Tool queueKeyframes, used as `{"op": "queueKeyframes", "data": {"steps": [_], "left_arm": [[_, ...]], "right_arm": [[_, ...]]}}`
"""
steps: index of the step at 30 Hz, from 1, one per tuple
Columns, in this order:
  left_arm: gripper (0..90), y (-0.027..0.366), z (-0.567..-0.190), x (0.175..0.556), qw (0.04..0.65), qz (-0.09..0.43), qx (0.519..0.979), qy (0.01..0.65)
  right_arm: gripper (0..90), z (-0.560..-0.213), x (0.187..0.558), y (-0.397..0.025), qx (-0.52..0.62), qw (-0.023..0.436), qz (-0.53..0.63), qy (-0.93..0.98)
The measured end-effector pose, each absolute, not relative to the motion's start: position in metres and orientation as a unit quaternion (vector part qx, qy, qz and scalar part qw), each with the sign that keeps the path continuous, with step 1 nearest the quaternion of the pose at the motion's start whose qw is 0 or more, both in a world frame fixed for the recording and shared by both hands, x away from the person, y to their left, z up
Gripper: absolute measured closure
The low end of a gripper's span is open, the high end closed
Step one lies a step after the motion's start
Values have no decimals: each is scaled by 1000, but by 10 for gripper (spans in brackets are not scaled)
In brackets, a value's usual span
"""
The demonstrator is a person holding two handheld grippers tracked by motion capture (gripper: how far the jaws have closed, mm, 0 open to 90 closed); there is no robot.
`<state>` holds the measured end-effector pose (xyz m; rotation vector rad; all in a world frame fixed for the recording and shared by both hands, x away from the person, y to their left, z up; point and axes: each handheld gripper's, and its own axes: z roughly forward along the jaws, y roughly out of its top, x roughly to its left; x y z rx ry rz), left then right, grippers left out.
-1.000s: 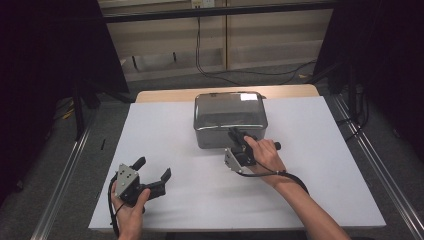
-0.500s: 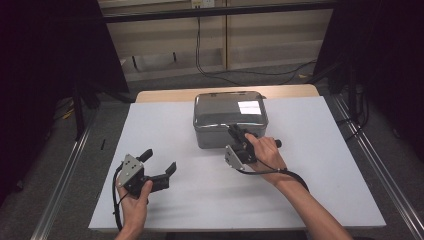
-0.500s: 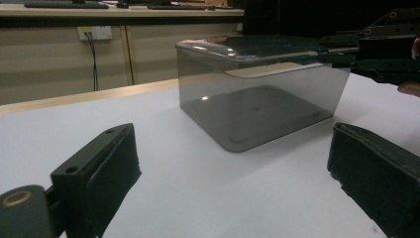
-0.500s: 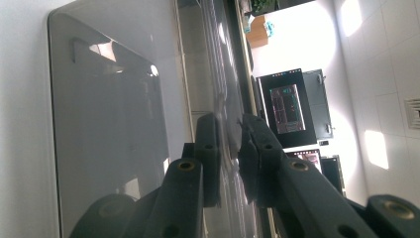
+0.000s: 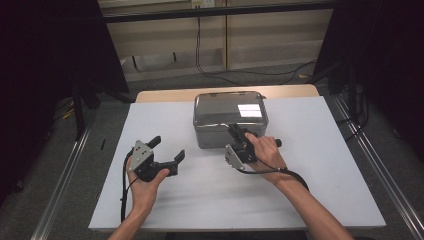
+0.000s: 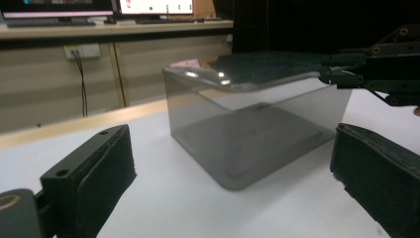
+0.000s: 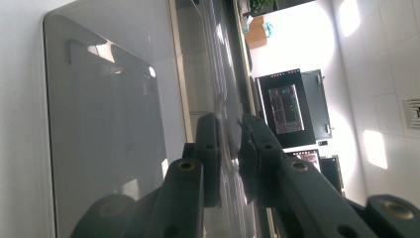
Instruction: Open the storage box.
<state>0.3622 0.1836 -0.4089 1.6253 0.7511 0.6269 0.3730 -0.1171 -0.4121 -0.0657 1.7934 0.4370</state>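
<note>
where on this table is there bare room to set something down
Bare white table lies right of the metal box and along the near edge between the forearms. Left of the box is free too. It is crowded at the box's front, where the right claw grips its lid edge.

Left gripper carried forward and inward

The left gripper (image 5: pixel 168 148) is now found farther up the white worktop (image 5: pixel 320 190) and nearer the metal box (image 5: pixel 230 119) than a second ago, its jaws spread wide. The bright reflection on the box lid (image 5: pixel 250 110) is seen shifted toward the right.
</note>
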Motion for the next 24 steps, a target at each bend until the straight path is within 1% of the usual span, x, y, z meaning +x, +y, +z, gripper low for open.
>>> {"op": "queueKeyframes", "data": {"steps": [7, 10, 12, 13, 17, 24], "left_arm": [[32, 176, -406, 379, 591, 263, 695, 315], [41, 170, -404, 388, 576, 263, 716, 294], [48, 169, -403, 392, 579, 271, 712, 291], [50, 168, -403, 394, 583, 264, 712, 290], [51, 163, -404, 399, 585, 261, 712, 288], [52, 155, -403, 410, 572, 269, 719, 290]], "right_arm": [[799, -410, 374, -118, -27, 605, 193, 772], [798, -409, 374, -118, -26, 604, 196, 772], [798, -409, 374, -119, -25, 605, 200, 771], [798, -409, 374, -118, -25, 605, 199, 771], [798, -408, 374, -119, -24, 605, 199, 770], [801, -405, 375, -118, -26, 608, 199, 768]]}}
